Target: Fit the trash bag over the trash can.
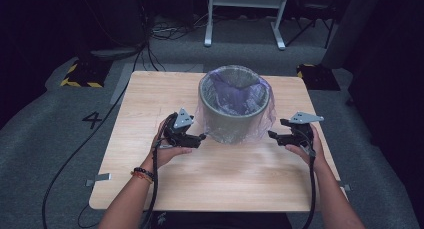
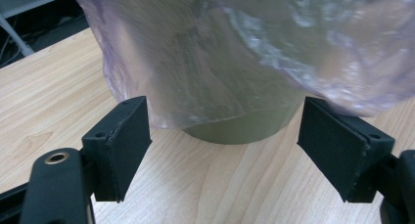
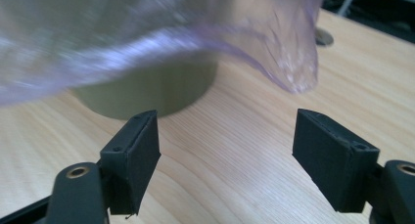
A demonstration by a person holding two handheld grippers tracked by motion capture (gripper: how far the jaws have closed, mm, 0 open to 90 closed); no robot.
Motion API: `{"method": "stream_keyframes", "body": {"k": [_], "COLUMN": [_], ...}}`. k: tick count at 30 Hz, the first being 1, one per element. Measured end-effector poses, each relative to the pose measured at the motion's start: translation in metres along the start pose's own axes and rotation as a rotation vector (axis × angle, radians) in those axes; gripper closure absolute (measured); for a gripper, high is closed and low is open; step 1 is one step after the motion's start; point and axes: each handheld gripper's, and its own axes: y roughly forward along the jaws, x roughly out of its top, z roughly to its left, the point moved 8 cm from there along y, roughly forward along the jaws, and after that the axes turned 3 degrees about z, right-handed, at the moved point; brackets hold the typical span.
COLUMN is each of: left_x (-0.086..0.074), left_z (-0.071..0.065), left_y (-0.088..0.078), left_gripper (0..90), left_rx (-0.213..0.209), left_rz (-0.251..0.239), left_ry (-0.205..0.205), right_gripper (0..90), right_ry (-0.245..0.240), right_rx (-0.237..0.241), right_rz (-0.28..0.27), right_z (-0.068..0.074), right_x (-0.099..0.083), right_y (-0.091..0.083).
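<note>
Bin (image 1: 234, 120) stands upright, middle of table (image 1: 150, 114), a bit to far side. Thin purple bag (image 1: 267, 120) lines it, top folded over rim, hangs loose down outside.

Left gripper (image 1: 201, 137) just beside bin's left side, jaws wide apart, nothing between them. Right gripper (image 1: 272, 135) just beside bag's hanging edge on right, jaws wide apart too, holding nothing.

What could go wrong:
- Bag not held, looks loose. Could slip off rim, fall inside bin.
- Gripper could bump bin, push it or tip it.
- Jaw could snag thin bag, tear it.
- Bag edge floppy, easy to miss when grabbing.
</note>
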Motion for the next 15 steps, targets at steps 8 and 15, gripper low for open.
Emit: {"method": "stream_keyframes", "body": {"k": [8,15], "left_x": [0.014,0.019], "left_z": [-0.003,-0.004], "left_y": [0.002,0.007], "left_gripper": [21.8,62.0], "left_rx": [-0.031,-0.018], "left_rz": [-0.044,-0.033], "left_ry": [-0.004,0.037], "right_gripper": [23.7,60.3], "right_ry": [-0.044,-0.054], "right_rx": [0.079,0.097], "right_rz": [-0.073,-0.085], "right_z": [0.024,0.03], "right_x": [0.025,0.032], "right_y": [-0.005,0.004]}}
